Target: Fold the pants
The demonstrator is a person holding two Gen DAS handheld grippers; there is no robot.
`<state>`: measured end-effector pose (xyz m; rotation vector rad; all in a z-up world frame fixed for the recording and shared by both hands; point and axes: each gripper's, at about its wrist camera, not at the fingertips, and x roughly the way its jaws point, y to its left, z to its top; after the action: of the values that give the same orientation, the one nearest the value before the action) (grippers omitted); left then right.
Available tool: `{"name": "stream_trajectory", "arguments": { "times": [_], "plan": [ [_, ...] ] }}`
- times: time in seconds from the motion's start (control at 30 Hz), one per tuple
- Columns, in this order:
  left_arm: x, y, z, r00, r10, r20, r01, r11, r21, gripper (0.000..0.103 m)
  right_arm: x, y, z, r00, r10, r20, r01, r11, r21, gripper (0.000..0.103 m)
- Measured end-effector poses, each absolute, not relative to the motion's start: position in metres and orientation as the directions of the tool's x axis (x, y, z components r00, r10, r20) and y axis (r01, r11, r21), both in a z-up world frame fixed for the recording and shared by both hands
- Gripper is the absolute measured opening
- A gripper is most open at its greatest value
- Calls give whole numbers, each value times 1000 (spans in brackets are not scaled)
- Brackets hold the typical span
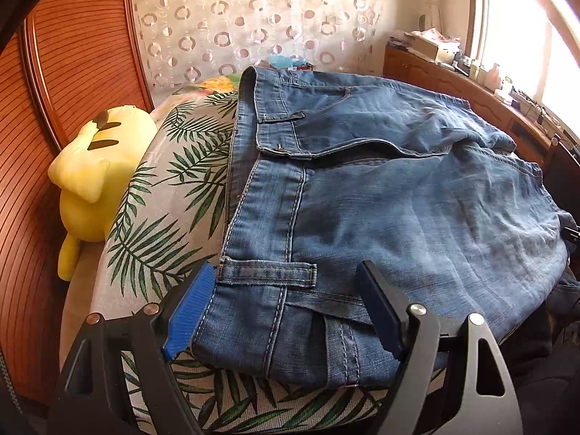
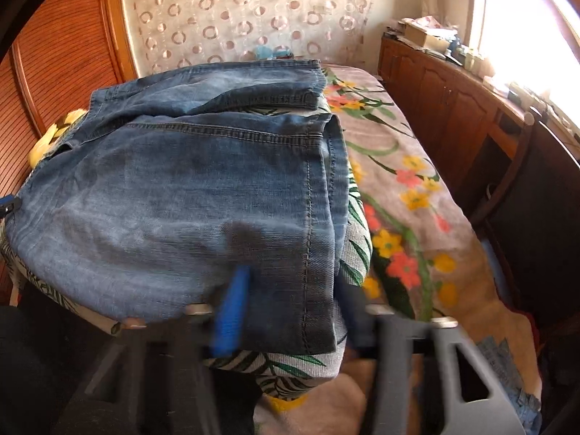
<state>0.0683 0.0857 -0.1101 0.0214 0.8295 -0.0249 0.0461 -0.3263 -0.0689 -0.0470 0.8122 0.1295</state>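
Observation:
Blue jeans (image 1: pixel 398 199) lie folded on a leaf-print cushion (image 1: pixel 174 188) on the bed, with the waistband toward the left. My left gripper (image 1: pixel 286 308) stands open over the near waistband corner. One blue pad (image 1: pixel 192 308) sits at the band's outer edge and the other rests on the denim by a belt loop. In the right wrist view the jeans (image 2: pixel 181 188) end in a folded edge at the right. My right gripper (image 2: pixel 290 313) is blurred and straddles that near right corner. Its pads (image 2: pixel 232 311) stand apart, and the cloth between them lies flat.
A yellow plush toy (image 1: pixel 90 174) leans against the wooden headboard (image 1: pixel 72 72) at the left. The floral bedcover (image 2: pixel 406 188) stretches away to the right. A wooden cabinet (image 2: pixel 453 108) with clutter on top runs under the bright window (image 2: pixel 525 18).

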Motion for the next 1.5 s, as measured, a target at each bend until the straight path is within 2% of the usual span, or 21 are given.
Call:
{"name": "stream_trajectory", "arguments": {
  "times": [0.03,0.13,0.5,0.87,1.03,1.17,1.2,1.4,1.5],
  "plan": [
    [68,86,-110,675,-14,-737,30,1000,8,81,46,-326,-68,681,92,-727,-136,991,-2,22],
    [65,89,-107,683,-7,-731,22,1000,11,81,45,-327,-64,687,104,-719,-149,989,0,17],
    [49,116,-103,693,-27,-721,7,1000,-30,81,43,-317,-29,798,117,-592,-153,988,-11,16],
    [36,132,-116,659,-28,-752,-3,999,-40,79,42,-313,-44,797,101,-596,-147,989,-28,16],
    [39,132,-126,634,-81,-769,14,995,-94,65,38,-313,-47,790,102,-605,-146,989,-24,16],
    [39,126,-128,637,-62,-769,14,998,-69,64,45,-310,-38,785,99,-611,-146,989,-28,16],
    [38,126,-127,639,-65,-767,14,997,-73,61,46,-310,-35,784,98,-613,-146,989,-29,16],
    [37,116,-125,641,-116,-759,57,993,-104,26,50,-307,-33,782,102,-615,-151,988,-28,16],
    [33,113,-118,658,-115,-744,62,993,-99,18,49,-307,-31,787,101,-609,-156,987,-37,16]
  ]
}}
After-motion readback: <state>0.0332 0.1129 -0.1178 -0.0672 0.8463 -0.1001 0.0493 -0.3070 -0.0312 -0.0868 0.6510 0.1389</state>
